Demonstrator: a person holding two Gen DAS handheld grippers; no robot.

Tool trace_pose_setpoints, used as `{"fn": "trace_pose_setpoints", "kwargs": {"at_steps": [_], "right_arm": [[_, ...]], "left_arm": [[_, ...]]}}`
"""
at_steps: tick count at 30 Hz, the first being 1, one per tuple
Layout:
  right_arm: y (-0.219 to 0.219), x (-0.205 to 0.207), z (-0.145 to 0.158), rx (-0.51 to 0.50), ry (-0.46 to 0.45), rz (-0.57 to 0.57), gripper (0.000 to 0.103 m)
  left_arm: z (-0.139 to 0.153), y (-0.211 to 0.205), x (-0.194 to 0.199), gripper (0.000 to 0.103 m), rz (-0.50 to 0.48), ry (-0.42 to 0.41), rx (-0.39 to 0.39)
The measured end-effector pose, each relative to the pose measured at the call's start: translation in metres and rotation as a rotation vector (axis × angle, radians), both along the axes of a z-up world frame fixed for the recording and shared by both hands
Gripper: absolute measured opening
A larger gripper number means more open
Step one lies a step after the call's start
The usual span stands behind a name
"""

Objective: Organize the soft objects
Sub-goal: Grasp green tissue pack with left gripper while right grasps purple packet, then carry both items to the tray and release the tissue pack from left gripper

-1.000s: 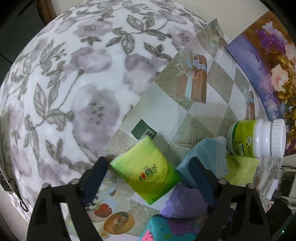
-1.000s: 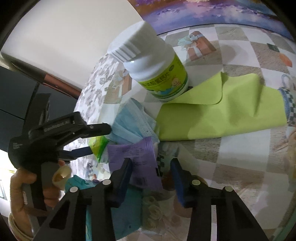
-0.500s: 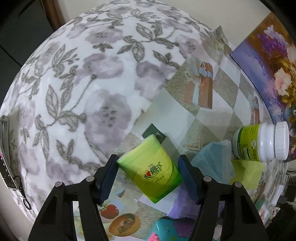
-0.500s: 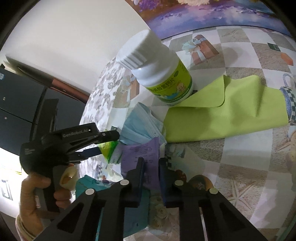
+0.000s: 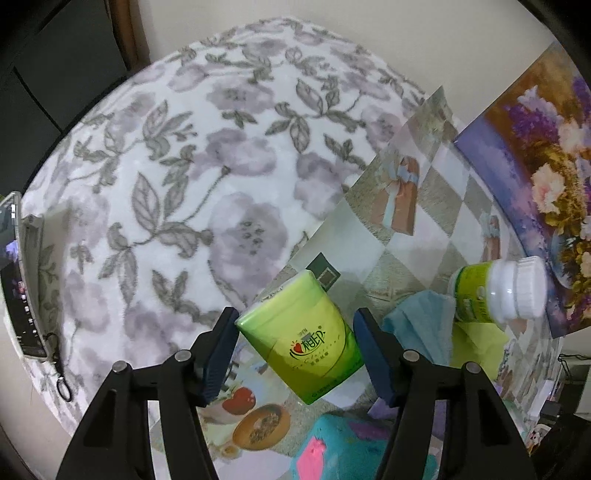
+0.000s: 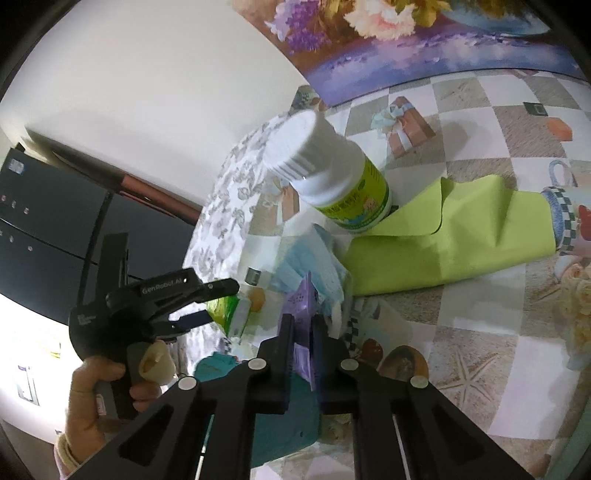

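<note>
The left wrist view looks steeply down, close over the green plastic tissue pack (image 5: 301,338) at lower centre. The right wrist view slants across the table, sharing that pack (image 6: 226,309) and the white-capped green-labelled bottle (image 5: 498,291) (image 6: 330,177).

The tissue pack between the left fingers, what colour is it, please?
Lime green tissue pack; clearest in the left wrist view.

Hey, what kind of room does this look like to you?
Probably a home, likely a dining or living area: a table under a patterned tablecloth, a floral painting against the wall, and a flowered fleece blanket beside it.
</note>
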State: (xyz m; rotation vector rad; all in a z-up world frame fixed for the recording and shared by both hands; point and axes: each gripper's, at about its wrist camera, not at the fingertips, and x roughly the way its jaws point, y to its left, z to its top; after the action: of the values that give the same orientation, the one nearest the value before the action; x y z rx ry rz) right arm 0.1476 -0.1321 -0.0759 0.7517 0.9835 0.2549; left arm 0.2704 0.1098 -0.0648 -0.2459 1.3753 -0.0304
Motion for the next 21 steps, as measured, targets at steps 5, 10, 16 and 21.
{"fn": "trace_pose_setpoints", "kwargs": {"at_steps": [5,10,16,21], "right_arm": [[-0.005,-0.011,0.018,0.030,-0.035,-0.017,0.009],[-0.010,-0.026,0.044,0.057,-0.082,-0.044,0.009],[-0.034,-0.056,0.069,0.067,-0.117,-0.111,0.009],[-0.062,-0.084,0.081,0.086,-0.145,-0.177,0.009]], "left_arm": [[0.032,0.002,-0.020,0.065,0.006,-0.048,-0.011],[0.064,-0.014,-0.045,0.065,-0.011,-0.130,0.009],[0.093,-0.042,-0.086,0.065,-0.035,-0.213,-0.023],[0.102,-0.078,-0.121,0.065,-0.079,-0.261,-0.047]]}}
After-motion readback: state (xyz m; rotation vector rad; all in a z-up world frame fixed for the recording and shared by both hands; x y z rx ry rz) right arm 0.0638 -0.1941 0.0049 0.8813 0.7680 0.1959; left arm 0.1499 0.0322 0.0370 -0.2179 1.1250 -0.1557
